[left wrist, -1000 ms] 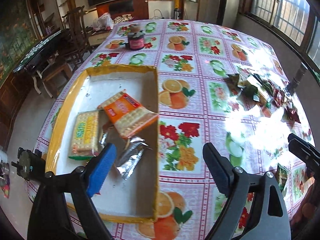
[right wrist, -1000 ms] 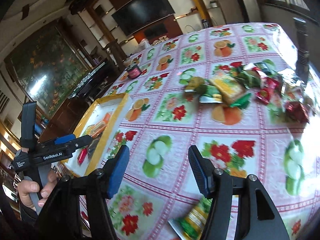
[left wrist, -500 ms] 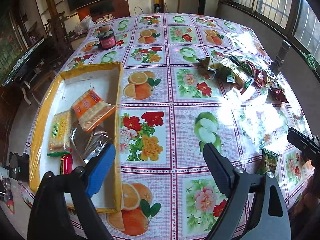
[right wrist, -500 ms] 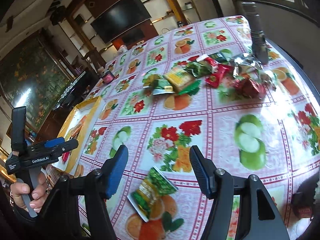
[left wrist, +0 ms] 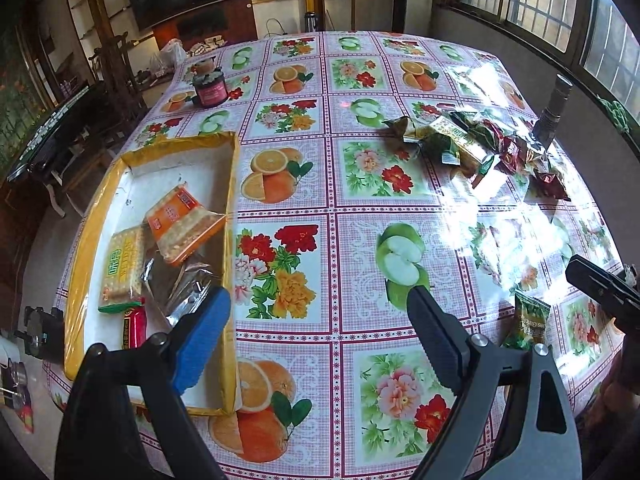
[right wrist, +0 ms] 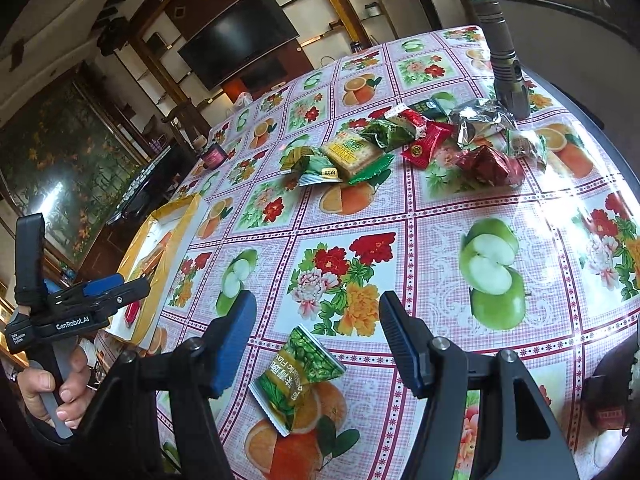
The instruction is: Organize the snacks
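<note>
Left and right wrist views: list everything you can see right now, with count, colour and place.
tray: one, yellow rim, table's left edge.
packets in tray: several; orange, yellow-green, silver, red.
green packet: one, alone, between the right gripper's fingers, on the table.
snack pile: many; green, red, silver, yellow; far right side.
jar: one, dark pink, far side.
flashlight: one, dark, upright beside pile.
tablecloth: fruit-and-flower print.
left gripper: open, empty.
right gripper: open, empty.

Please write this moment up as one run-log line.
stage: snack pickup | right gripper: open over green snack packet | left gripper: open, empty | yellow tray: several snacks inside | snack pile: unsorted
</note>
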`<state>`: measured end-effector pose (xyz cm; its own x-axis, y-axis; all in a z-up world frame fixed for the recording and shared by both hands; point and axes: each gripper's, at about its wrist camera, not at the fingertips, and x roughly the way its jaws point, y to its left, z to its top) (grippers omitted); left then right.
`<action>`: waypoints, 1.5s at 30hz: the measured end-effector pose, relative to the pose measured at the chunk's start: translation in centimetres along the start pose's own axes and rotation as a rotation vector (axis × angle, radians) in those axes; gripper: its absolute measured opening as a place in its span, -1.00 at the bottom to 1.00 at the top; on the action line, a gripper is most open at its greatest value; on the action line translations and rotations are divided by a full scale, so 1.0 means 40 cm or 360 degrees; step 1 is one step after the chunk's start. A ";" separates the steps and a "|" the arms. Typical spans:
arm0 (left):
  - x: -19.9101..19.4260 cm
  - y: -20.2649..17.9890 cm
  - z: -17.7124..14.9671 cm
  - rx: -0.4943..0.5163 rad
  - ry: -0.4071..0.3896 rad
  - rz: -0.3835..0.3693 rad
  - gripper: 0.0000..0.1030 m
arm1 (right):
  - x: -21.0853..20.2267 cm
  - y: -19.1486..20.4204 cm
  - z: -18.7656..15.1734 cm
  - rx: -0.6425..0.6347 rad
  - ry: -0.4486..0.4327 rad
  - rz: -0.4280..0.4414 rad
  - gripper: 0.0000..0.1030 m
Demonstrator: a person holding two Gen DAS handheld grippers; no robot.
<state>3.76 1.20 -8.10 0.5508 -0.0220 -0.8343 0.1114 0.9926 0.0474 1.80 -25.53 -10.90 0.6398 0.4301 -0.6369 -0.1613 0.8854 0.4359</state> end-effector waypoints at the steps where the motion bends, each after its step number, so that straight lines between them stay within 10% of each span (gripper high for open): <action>1: -0.001 -0.001 0.000 0.0000 -0.0001 -0.0001 0.75 | 0.000 0.000 0.000 0.0000 0.0001 -0.0002 0.24; 45: 0.026 -0.005 -0.008 0.0005 0.0054 -0.0026 0.76 | 0.025 0.002 0.006 0.0011 0.0044 0.0026 0.27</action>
<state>4.05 0.99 -9.15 0.5206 -0.0344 -0.8531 0.1231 0.9918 0.0351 2.61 -25.07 -11.36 0.6161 0.4495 -0.6468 -0.1665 0.8769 0.4509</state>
